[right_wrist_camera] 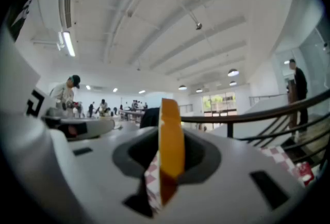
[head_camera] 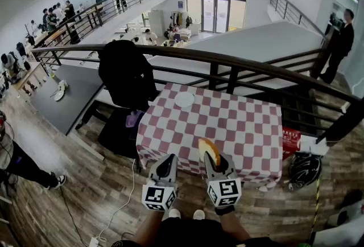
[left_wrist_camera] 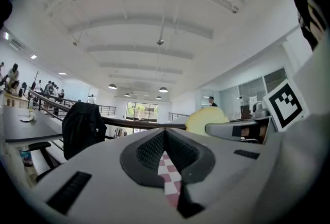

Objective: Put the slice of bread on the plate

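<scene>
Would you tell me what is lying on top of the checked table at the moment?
The table bears only a white plate, near its far edge. The bread slice is held upright in the right gripper over the near edge, part of which that gripper hides.

Grey left claw (head_camera: 169, 159) and right claw (head_camera: 212, 160) carry marker cubes (head_camera: 158, 196); clothing seems dark.

One bread slice (head_camera: 209, 151); one plate (head_camera: 184, 99) — two tools (head_camera: 168, 161) (head_camera: 212, 159).
</scene>
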A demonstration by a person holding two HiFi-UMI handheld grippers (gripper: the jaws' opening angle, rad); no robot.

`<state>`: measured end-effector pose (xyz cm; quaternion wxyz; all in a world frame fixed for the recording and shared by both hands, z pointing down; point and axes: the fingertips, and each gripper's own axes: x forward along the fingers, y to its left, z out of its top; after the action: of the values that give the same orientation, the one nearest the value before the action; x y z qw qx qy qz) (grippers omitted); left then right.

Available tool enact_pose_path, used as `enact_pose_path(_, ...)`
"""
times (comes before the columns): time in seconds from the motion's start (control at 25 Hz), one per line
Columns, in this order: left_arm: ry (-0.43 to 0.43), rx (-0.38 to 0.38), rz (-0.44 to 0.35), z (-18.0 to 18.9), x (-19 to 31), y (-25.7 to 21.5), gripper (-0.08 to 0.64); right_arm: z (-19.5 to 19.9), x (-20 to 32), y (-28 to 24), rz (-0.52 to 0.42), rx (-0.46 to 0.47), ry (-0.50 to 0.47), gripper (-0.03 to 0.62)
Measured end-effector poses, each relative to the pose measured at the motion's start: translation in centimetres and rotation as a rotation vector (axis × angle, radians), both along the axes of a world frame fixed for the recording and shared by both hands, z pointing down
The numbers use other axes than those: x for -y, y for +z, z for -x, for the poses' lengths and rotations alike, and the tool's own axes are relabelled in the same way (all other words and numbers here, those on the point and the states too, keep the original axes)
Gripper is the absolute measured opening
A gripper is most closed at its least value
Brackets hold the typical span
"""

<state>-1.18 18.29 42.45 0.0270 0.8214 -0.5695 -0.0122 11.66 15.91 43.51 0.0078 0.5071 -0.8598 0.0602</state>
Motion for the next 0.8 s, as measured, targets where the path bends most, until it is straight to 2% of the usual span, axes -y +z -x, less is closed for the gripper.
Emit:
enact_pose_path(0.16, -0.058, 0.008, -0.009, -0.2, -0.3, 0.7, 0.021, -1.9, 0.3, 0.6, -0.014, -0.04, 0.003, 0.112)
enact_pose_path(0.48, -0.067, 0.02, 0.067, 0.0, 0.3, 3.6, 0.021, -1.5, 1.1, 4.3, 0.107, -0.01, -0.002, 0.112)
enact_pose_path(0.68, -0.049, -0.011, 0.091, 0.9, 4.0, 5.3, 0.02, 0.1, 3.8, 6.5, 0.158, -0.042, -0.001, 0.112)
enact_pose_path(0.8, -0.014, -0.04, 0.091, 1.7, 7.7, 5.7, 0.02, 1.4, 6.7, 8.2, 0.24, -0.045, -0.005, 0.112)
